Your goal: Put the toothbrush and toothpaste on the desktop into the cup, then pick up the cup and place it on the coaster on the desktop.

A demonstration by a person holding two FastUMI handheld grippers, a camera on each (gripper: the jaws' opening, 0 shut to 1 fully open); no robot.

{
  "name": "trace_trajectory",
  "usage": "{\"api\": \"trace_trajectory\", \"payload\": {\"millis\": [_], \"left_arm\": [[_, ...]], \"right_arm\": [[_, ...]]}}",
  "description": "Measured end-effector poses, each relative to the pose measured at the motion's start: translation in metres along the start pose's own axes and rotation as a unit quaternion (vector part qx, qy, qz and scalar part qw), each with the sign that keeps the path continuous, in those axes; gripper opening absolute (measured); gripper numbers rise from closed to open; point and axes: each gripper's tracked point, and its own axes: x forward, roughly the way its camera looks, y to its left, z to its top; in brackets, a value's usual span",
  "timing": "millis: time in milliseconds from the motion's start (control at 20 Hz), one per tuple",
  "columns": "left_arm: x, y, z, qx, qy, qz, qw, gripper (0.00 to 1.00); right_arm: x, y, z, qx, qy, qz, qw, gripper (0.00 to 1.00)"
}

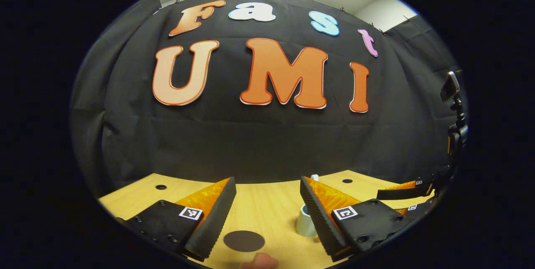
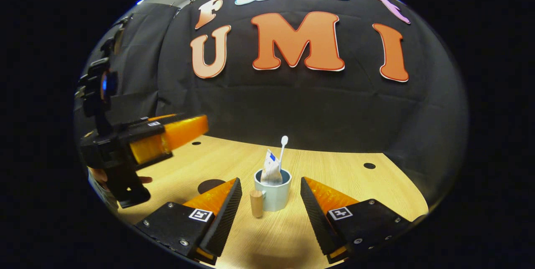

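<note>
A pale blue cup [image 2: 273,197] with a wooden handle [image 2: 256,203] stands upright on the wooden table [image 2: 334,168], holding the white toothbrush [image 2: 283,147] and the toothpaste tube [image 2: 271,169]. My right gripper [image 2: 271,182] is open, and the cup stands just past its fingertips, apart from both. The dark round coaster [image 1: 243,240] lies between the fingers of my open left gripper [image 1: 266,191], low in the left gripper view. There the cup [image 1: 304,222] peeks out beside the right-hand finger. The coaster [image 2: 209,185] lies left of the cup.
The left gripper [image 2: 167,135] hovers at the left of the right gripper view, held by a hand [image 2: 98,175]. The right gripper [image 1: 401,193] shows at the far right of the left gripper view. Small round holes [image 1: 161,186] [image 2: 369,165] dot the table; the black wall stands close behind.
</note>
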Motion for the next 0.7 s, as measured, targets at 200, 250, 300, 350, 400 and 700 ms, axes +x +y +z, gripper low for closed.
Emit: {"api": "trace_trajectory", "payload": {"millis": [200,250,300,350,400,700], "left_arm": [[-0.032,0.031,0.017,0.029,-0.02,0.04,0.999,0.98],[-0.039,0.04,0.019,0.037,-0.022,0.05,0.998,0.97],[-0.045,0.047,0.02,0.042,-0.026,0.059,0.997,0.98],[-0.049,0.051,0.018,0.038,-0.028,0.066,0.997,0.98],[-0.052,0.05,0.013,0.026,-0.024,0.062,0.997,0.98],[-0.066,0.061,-0.008,0.038,-0.01,0.068,0.997,0.98]], "right_arm": [[0.014,0.009,-0.003,0.003,0.05,-0.008,0.999,0.86],[0.019,0.009,-0.003,0.002,0.062,-0.012,0.998,0.86],[0.023,0.008,-0.004,0.005,0.075,-0.016,0.997,0.86],[0.028,0.009,-0.006,0.01,0.087,-0.012,0.996,0.86],[0.032,0.011,-0.011,0.014,0.104,-0.008,0.994,0.86],[0.043,0.007,-0.037,0.033,0.201,-0.019,0.979,0.85]]}}
